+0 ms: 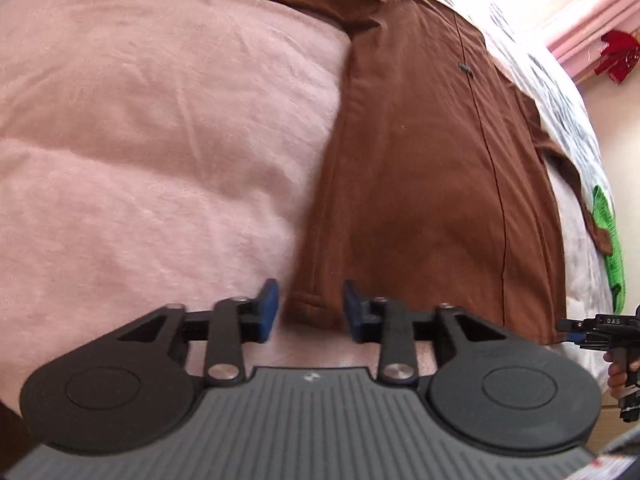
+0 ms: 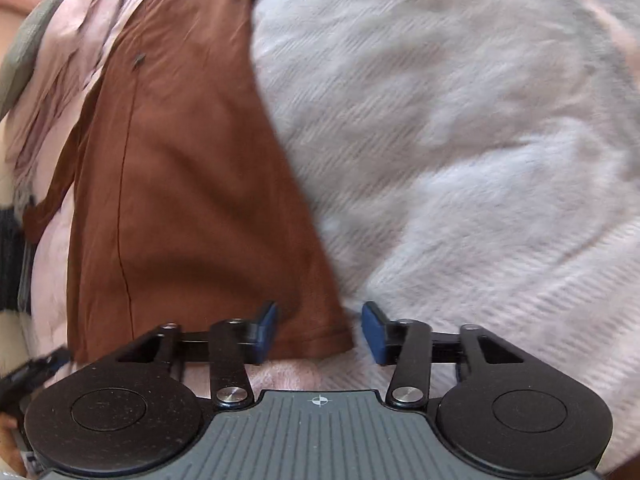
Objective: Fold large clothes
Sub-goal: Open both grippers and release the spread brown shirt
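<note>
Brown garment (image 1: 420, 184) on pink blanket (image 1: 160, 140), hem corners between both gaping hand-held grippers (image 1: 310, 310) (image 2: 319, 330)

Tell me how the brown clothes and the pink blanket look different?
The brown garment is dark and smooth with a stitched seam; the pink blanket is pale and fuzzy. The garment lies on top as a long narrow strip; the blanket spreads wide underneath. Both are soft fabric, lying fairly flat.

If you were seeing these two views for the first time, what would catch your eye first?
A long brown garment lies flat along a pink fleece blanket. At its near hem, the left gripper and right gripper are open, one at each corner. A bright green cloth peeks out at the far right edge.
</note>
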`<state>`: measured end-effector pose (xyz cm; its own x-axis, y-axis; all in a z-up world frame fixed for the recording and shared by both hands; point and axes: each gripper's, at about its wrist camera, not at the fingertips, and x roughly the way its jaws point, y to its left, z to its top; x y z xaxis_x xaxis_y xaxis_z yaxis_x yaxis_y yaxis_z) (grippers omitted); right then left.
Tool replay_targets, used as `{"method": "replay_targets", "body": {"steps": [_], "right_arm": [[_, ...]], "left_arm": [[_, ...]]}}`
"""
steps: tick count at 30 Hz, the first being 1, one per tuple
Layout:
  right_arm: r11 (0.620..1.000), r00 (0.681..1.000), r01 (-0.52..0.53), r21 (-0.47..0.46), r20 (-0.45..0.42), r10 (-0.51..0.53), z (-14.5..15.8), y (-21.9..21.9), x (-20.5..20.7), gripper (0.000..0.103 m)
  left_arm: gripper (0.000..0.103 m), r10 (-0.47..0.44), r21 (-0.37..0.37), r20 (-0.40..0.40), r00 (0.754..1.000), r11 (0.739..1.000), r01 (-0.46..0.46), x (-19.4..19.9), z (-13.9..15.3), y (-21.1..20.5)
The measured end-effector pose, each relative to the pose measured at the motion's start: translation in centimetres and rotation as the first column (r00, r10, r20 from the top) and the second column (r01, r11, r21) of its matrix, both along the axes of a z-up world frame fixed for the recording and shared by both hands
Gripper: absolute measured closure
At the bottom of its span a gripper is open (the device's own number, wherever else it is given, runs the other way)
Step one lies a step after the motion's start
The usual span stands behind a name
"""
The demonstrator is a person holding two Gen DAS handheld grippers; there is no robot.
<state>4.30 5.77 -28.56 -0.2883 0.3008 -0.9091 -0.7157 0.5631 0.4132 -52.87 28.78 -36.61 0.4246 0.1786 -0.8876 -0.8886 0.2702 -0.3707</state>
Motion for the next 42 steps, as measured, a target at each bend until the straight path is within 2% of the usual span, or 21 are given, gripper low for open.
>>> {"method": "replay_targets", "body": {"steps": [3, 5, 8, 11, 15, 16, 17, 19, 20, 21, 22, 23, 27, 30, 31, 32, 34, 37, 39, 40, 42], "right_arm": [[0.995, 0.992, 0.101, -0.012, 0.079, -0.099, 1.4, 0.3, 1.0, 0.057], [0.982, 0.971, 0.189, -0.006, 0.15, -0.186, 2.2, 1.5, 1.2, 0.057], [0.942, 0.927, 0.335, 0.019, 0.172, -0.333, 2.1, 3.1, 1.4, 0.057], [0.911, 0.891, 0.411, 0.031, 0.195, -0.409, 2.1, 4.7, 0.7, 0.057], [0.925, 0.895, 0.38, 0.023, 0.242, -0.374, 2.2, 6.9, -1.3, 0.057], [0.932, 0.9, 0.361, 0.019, 0.256, -0.353, 2.2, 7.6, -1.8, 0.057], [0.94, 0.903, 0.341, 0.014, 0.271, -0.332, 1.8, 8.3, -2.5, 0.057], [0.952, 0.909, 0.307, -0.001, 0.296, -0.293, 0.5, 9.9, -3.4, 0.057], [0.954, 0.908, 0.298, -0.013, 0.313, -0.28, 0.2, 10.2, -3.8, 0.057], [0.955, 0.904, 0.296, -0.028, 0.331, -0.27, -0.3, 10.8, -4.1, 0.057], [0.954, 0.902, 0.297, -0.037, 0.339, -0.267, -0.4, 11.1, -4.3, 0.057], [0.953, 0.9, 0.3, -0.044, 0.345, -0.267, -0.4, 11.2, -4.5, 0.057], [0.948, 0.896, 0.312, -0.057, 0.351, -0.273, -0.9, 11.7, -4.6, 0.057], [0.945, 0.893, 0.319, -0.069, 0.356, -0.275, -1.3, 12.1, -4.6, 0.056], [0.944, 0.893, 0.321, -0.072, 0.357, -0.276, -1.4, 12.2, -4.6, 0.055], [0.944, 0.893, 0.32, -0.076, 0.357, -0.274, -1.8, 12.6, -4.6, 0.053], [0.946, 0.895, 0.314, -0.08, 0.357, -0.267, -2.0, 12.8, -4.6, 0.051], [0.949, 0.901, 0.304, -0.08, 0.348, -0.259, -2.0, 12.7, -4.5, 0.05], [0.95, 0.903, 0.304, -0.073, 0.34, -0.263, -2.1, 12.4, -4.4, 0.049], [0.949, 0.903, 0.307, -0.069, 0.337, -0.267, -2.1, 12.3, -4.4, 0.049], [0.948, 0.901, 0.312, -0.065, 0.338, -0.273, -2.1, 12.2, -4.5, 0.048]], "left_arm": [[0.067, 0.043, 0.068, -0.08, 0.996, 0.997, -0.038, -3.9, 1.8, 2.2], [0.063, 0.093, 0.145, -0.138, 0.986, 0.987, -0.073, -6.1, 2.9, 4.9], [0.055, 0.237, 0.246, -0.151, 0.96, 0.949, -0.196, -9.0, 3.0, 10.6], [0.054, 0.405, 0.32, -0.09, 0.91, 0.877, -0.359, -11.8, 2.2, 17.7], [0.047, 0.57, 0.34, 0.02, 0.821, 0.769, -0.542, -14.8, 0.9, 25.7], [0.039, 0.611, 0.344, 0.038, 0.791, 0.735, -0.584, -15.7, 0.4, 27.6], [0.035, 0.655, 0.342, 0.051, 0.754, 0.698, -0.629, -16.5, -0.1, 29.2], [0.035, 0.713, 0.315, 0.082, 0.696, 0.644, -0.697, -18.0, -1.6, 31.9], [0.037, 0.745, 0.301, 0.083, 0.662, 0.614, -0.729, -18.5, -2.4, 33.1], [0.041, 0.763, 0.291, 0.098, 0.639, 0.593, -0.751, -18.9, -2.9, 33.7], [0.07, 0.765, 0.286, 0.123, 0.632, 0.583, -0.761, -19.3, -3.2, 34.0], [0.101, 0.755, 0.29, 0.146, 0.639, 0.585, -0.757, -19.5, -3.3, 34.0], [0.103, 0.74, 0.401, 0.189, 0.646, 0.542, -0.739, -19.9, -0.4, 29.2], [0.103, 0.777, 0.456, 0.154, 0.611, 0.492, -0.741, -20.6, 1.5, 23.0], [0.102, 0.796, 0.463, 0.116, 0.594, 0.486, -0.741, -21.0, 1.4, 21.3], [0.101, 0.81, 0.445, 0.064, 0.583, 0.5, -0.743, -21.3, 0.9, 20.3], [0.094, 0.802, 0.399, -0.068, 0.594, 0.568, -0.72, -22.0, -1.4, 18.8], [0.095, 0.75, 0.441, -0.192, 0.633, 0.643, -0.626, -21.9, -1.3, 17.4], [0.093, 0.734, 0.447, -0.229, 0.639, 0.663, -0.601, -22.0, 0.0, 16.7], [0.091, 0.718, 0.467, -0.235, 0.656, 0.675, -0.572, -21.7, 0.9, 16.5], [0.085, 0.61, 0.491, -0.284, 0.74, 0.755, -0.434, -20.0, 1.7, 17.9]]}}
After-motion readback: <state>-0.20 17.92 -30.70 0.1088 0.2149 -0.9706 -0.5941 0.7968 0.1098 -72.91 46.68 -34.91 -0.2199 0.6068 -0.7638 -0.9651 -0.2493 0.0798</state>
